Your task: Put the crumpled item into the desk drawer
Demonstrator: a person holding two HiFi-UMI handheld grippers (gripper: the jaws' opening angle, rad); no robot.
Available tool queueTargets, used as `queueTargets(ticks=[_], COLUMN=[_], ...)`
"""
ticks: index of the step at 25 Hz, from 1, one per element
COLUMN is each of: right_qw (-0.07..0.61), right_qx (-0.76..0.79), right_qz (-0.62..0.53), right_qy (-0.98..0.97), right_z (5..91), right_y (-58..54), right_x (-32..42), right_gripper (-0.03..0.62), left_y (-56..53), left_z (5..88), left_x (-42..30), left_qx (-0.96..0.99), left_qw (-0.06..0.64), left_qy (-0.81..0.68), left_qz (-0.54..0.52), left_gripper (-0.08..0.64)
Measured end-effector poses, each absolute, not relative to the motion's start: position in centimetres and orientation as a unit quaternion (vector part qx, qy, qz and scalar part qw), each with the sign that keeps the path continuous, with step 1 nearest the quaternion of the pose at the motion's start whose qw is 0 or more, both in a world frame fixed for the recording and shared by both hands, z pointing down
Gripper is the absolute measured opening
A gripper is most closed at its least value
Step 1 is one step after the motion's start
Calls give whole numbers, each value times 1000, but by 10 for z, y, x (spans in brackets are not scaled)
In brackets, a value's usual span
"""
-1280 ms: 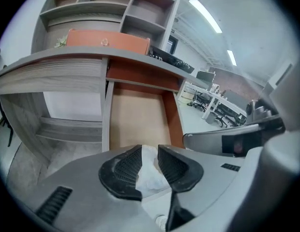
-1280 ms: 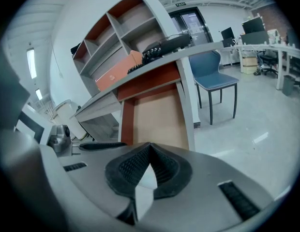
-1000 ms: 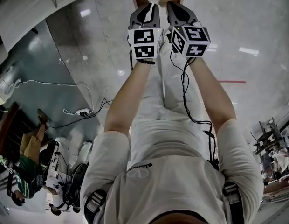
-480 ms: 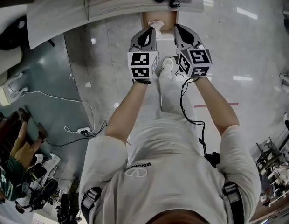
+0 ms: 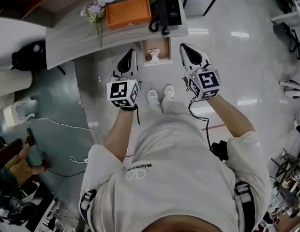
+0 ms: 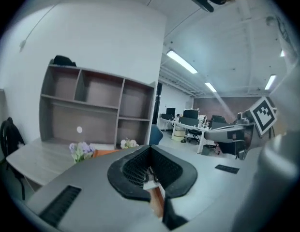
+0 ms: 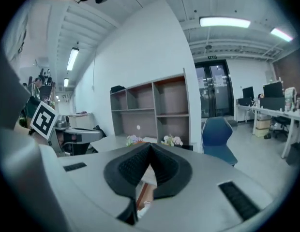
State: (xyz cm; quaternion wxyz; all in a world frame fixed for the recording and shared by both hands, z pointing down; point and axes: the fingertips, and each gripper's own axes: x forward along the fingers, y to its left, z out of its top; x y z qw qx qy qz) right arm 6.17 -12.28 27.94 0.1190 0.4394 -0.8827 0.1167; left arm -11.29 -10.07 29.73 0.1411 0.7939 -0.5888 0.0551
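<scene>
**Head view:** The person stands up tall. A second ago both tools were low and side by side at the drawer. Now they are up high and apart. The left gripper (image 5: 128, 57) is at the middle left of the frame and the right gripper (image 5: 187, 53) is at the middle right. Between them, at the upper middle, the desk drawer (image 5: 168, 50) stands open. The white crumpled item (image 5: 154, 57) lies inside it, and no tool touches it. The grey desk (image 5: 72, 37) runs across the upper left, with an orange box (image 5: 128, 12), a phone (image 5: 168, 9) and flowers (image 5: 94, 12) on it.

**Left gripper view:** The two jaws are pressed together with nothing in them. A second ago they were partly open. A strip of brown wood shows low in the middle, under the jaws. A shelf (image 6: 92, 105) stands on the left.

**Right gripper view:** These jaws are closed too, and they hold nothing. A blue chair (image 7: 217, 137) is on the right.

I think the item has been let go and the putting-in is done. The drawer is still open, so closing it may be the only thing left.
</scene>
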Motion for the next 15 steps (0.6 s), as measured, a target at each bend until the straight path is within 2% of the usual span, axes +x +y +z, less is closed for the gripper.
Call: queueTargets(ticks=[7,15], right_qw=[57,44], right_qx=[472,499], right_qz=[76,76], right_qy=[-876,-862], right_z=[180,154], right_y=[-103,-68], right_x=[96,135], right_gripper=[-2,-2], left_y=[-69,-52], left_z=[208,159], left_x=[-138,-139], left_qx=[788,787], left_qw=[62,12], left_qy=[-611,-617], left_qz=[34,9], left_gripper=[2,2])
